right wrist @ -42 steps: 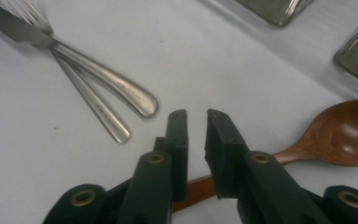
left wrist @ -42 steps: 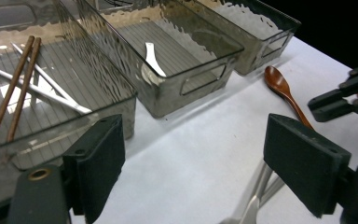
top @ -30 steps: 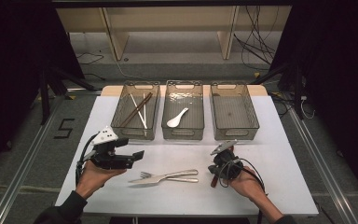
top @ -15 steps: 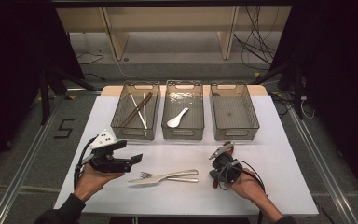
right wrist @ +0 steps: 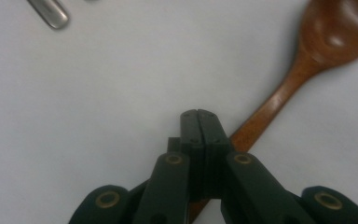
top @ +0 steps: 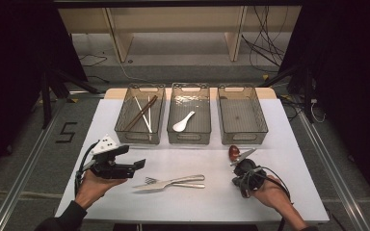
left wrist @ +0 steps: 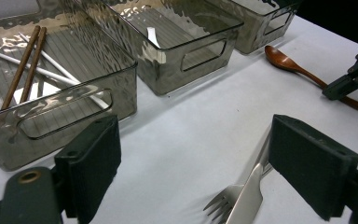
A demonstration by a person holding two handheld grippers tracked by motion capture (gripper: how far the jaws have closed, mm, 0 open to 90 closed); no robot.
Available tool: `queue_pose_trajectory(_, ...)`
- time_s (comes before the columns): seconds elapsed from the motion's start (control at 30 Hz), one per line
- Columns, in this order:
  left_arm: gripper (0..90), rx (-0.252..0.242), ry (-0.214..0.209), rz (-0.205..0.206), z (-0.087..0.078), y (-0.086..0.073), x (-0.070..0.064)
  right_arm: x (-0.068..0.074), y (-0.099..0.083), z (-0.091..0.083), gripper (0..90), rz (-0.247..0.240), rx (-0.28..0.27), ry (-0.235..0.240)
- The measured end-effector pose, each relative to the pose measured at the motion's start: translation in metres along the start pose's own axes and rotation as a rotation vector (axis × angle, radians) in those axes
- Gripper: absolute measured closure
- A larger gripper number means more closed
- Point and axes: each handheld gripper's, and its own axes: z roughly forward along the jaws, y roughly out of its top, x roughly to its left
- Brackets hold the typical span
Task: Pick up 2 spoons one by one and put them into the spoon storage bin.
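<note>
The right gripper (right wrist: 198, 114) has its two black jaws pressed flat together with no gap, held just over the handle of a brown wooden spoon (right wrist: 307, 65) that lies on the white table (top: 279, 144); whether the jaws touch the handle cannot be told. The spoon's bowl points away from the person, toward the right-hand bin (top: 241, 114), and the handle runs back under the jaws. The right hand (top: 270, 190) comes in from the bottom right, angled toward the table's middle. The left gripper (left wrist: 193, 158) has its jaws spread wide, holding nothing, tilted low over the table and aimed at a fork (left wrist: 223, 200) and knife (left wrist: 249, 196) lying side by side between the two hands. The left hand (top: 94, 185) cups that gripper from below, palm up. Beyond stand three clear bins in a row: the left bin (top: 139, 115) holds chopsticks (left wrist: 25, 65), the middle bin (top: 189, 114) a white spoon (top: 183, 122)
</note>
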Motion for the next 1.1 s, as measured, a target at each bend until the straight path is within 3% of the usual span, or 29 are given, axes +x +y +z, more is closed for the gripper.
queue_pose_trajectory(0.3, 16.6, -0.003, 0.008, -0.003, -0.001, 0.000, -0.001, -0.022, -0.015, -0.008, 90.0, 0.045, 0.016, -0.059)
queue_pose_trajectory(0.5, 16.6, -0.017, 0.016, -0.007, -0.003, -0.001, 0.000, -0.029, -0.017, -0.009, 90.0, 0.064, 0.020, -0.064)
queue_pose_trajectory(0.57, 16.6, -0.022, 0.018, -0.007, -0.005, -0.001, 0.001, -0.029, -0.015, -0.011, 89.5, 0.073, 0.003, -0.046)
queue_pose_trajectory(0.67, 16.6, -0.026, 0.022, -0.011, -0.006, -0.001, 0.001, -0.030, -0.011, -0.020, 81.4, 0.082, -0.047, -0.031)
queue_pose_trajectory(0.73, 16.3, -0.026, 0.024, -0.012, -0.007, -0.001, 0.001, -0.032, -0.006, -0.023, 70.9, 0.102, -0.066, -0.035)
queue_pose_trajectory(0.9, 16.0, -0.035, 0.030, -0.020, -0.009, -0.001, 0.001, -0.044, 0.002, -0.021, 48.8, 0.156, -0.041, -0.040)
queue_pose_trajectory(1.0, 15.8, -0.039, 0.034, -0.025, -0.010, -0.001, 0.002, -0.051, 0.005, -0.015, 45.1, 0.174, -0.012, -0.029)
queue_pose_trajectory(1.1, 15.7, -0.051, 0.036, -0.034, -0.012, -0.002, 0.002, -0.054, 0.008, -0.010, 47.3, 0.172, 0.011, -0.026)
